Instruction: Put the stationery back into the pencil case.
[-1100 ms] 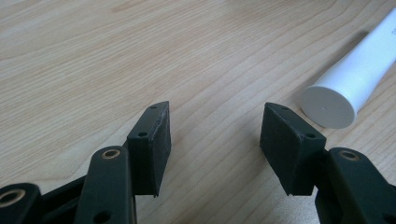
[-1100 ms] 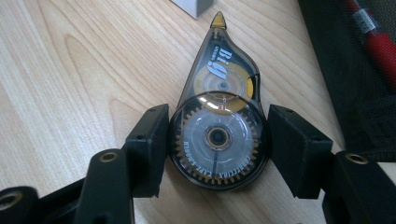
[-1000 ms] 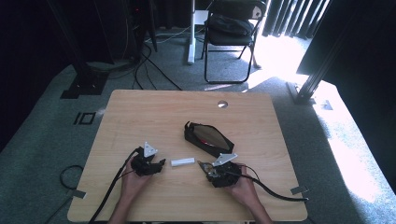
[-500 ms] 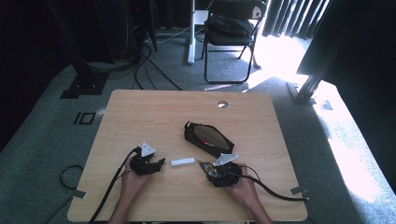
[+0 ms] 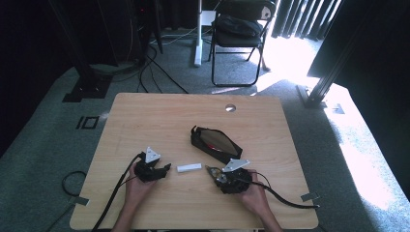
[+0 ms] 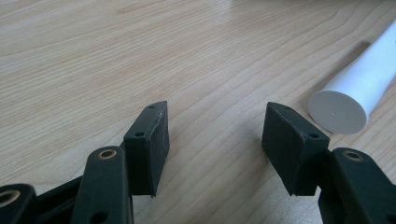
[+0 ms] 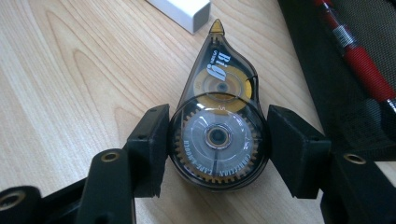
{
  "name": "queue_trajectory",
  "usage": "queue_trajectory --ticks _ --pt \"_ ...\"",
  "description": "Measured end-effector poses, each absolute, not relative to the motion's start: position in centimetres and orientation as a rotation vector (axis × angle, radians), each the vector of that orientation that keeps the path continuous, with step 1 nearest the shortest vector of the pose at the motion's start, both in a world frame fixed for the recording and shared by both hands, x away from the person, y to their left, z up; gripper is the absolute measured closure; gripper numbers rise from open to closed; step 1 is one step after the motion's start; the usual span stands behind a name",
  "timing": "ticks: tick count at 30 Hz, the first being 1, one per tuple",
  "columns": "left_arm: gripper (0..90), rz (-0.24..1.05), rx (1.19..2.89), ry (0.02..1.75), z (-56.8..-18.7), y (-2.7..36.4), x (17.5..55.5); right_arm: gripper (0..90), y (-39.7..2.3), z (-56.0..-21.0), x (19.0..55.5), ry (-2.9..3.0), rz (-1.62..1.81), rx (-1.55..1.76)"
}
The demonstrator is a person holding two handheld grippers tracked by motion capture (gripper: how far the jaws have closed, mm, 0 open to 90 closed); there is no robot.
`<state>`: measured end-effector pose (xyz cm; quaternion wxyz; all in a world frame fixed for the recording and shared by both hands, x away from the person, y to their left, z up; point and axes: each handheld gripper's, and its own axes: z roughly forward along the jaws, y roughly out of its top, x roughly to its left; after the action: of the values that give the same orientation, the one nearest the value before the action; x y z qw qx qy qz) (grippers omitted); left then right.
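1. Right gripper clamped on a correction tape roller, near the tabletop's front edge, beside a black pencil case.
2. Left gripper open, jaws just widened, nothing between; white tube lying just beside it, near the front edge.

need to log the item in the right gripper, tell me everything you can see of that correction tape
The correction tape is a teardrop-shaped dispenser with a smoky see-through plastic shell. Inside show a large toothed reel and a smaller amber one, with printed lettering. Its amber tip points away from the gripper, toward the white eraser. It lies flat on the wooden table beside the black pencil case, its round end between the right gripper's jaws, which press on both sides.
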<state>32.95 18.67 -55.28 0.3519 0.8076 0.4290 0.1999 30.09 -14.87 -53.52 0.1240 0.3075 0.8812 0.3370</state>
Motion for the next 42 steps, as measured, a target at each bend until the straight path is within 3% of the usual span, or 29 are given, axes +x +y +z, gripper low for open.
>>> queue_trajectory --ticks 20,42 --pt "30.9 0.529 2.088 1.147 -55.3 18.7 33.1 41.2 -15.3 -51.9 29.4 2.528 1.011 0.860" --pt "29.8 0.526 2.091 1.142 -55.3 18.7 33.2 41.2 -15.3 -49.9 28.6 2.490 1.049 0.787"
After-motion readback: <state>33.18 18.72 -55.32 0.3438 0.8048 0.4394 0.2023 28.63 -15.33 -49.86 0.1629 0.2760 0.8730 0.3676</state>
